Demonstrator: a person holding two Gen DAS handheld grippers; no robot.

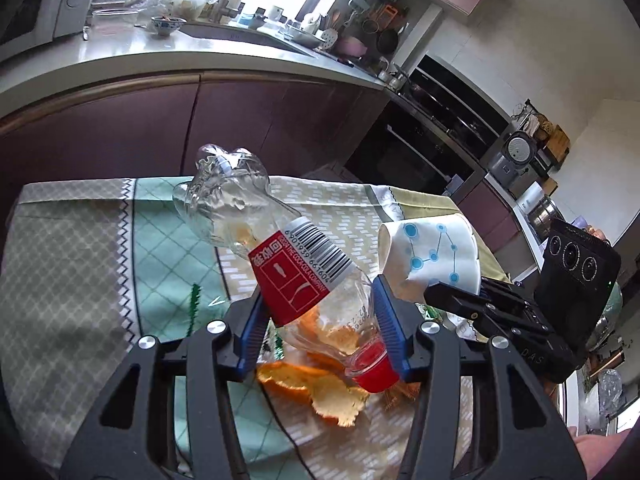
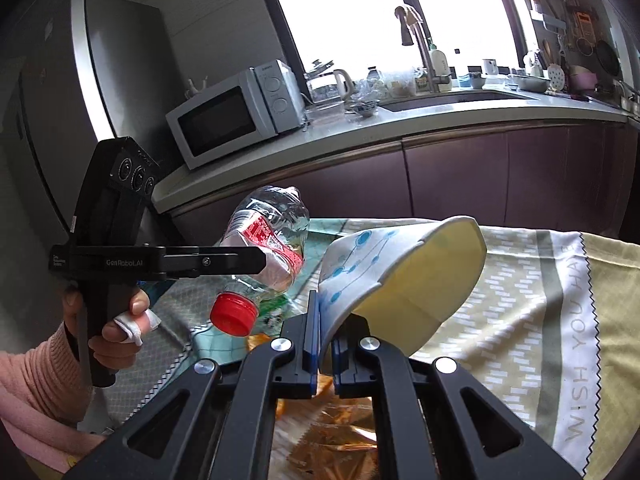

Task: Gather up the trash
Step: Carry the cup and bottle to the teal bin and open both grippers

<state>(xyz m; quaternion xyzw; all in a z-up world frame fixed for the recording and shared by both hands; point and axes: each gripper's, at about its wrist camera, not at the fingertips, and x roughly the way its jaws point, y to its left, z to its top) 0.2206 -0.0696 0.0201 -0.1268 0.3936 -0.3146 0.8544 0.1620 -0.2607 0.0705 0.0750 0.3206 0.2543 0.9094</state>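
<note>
Left tongs (image 1: 316, 320) are closed on a crushed clear plastic bottle (image 1: 280, 256), blue pads pressing its lower body on both sides just above the red cap (image 1: 374, 376). The bottle is held clear of the tabletop (image 1: 72, 264), cap toward the camera, base tilted up and away. Its red label with barcode reads only in the left wrist view; the right wrist view shows the same bottle (image 2: 272, 248) from the side, the left tongs clamping it, and the person's hand (image 2: 116, 320) on the handle, one finger bandaged.

Below the bottle, orange peel (image 1: 316, 388) lies on the patterned tablecloth (image 1: 168, 260). The right wrist view shows crinkled golden wrapping (image 2: 336, 440) under its tongs; what it is cannot be told.

Right of the bottle, the right tongs (image 2: 326, 344) are nearly shut, pinching the flattened rim of a white paper cup (image 2: 400, 268) with blue dot-and-line print. The cup is held off the tablecloth, well apart from nothing but close beside the bottle, its cream interior open toward the right. The left wrist view shows the cup (image 1: 432, 256) from its printed outside only.
</note>
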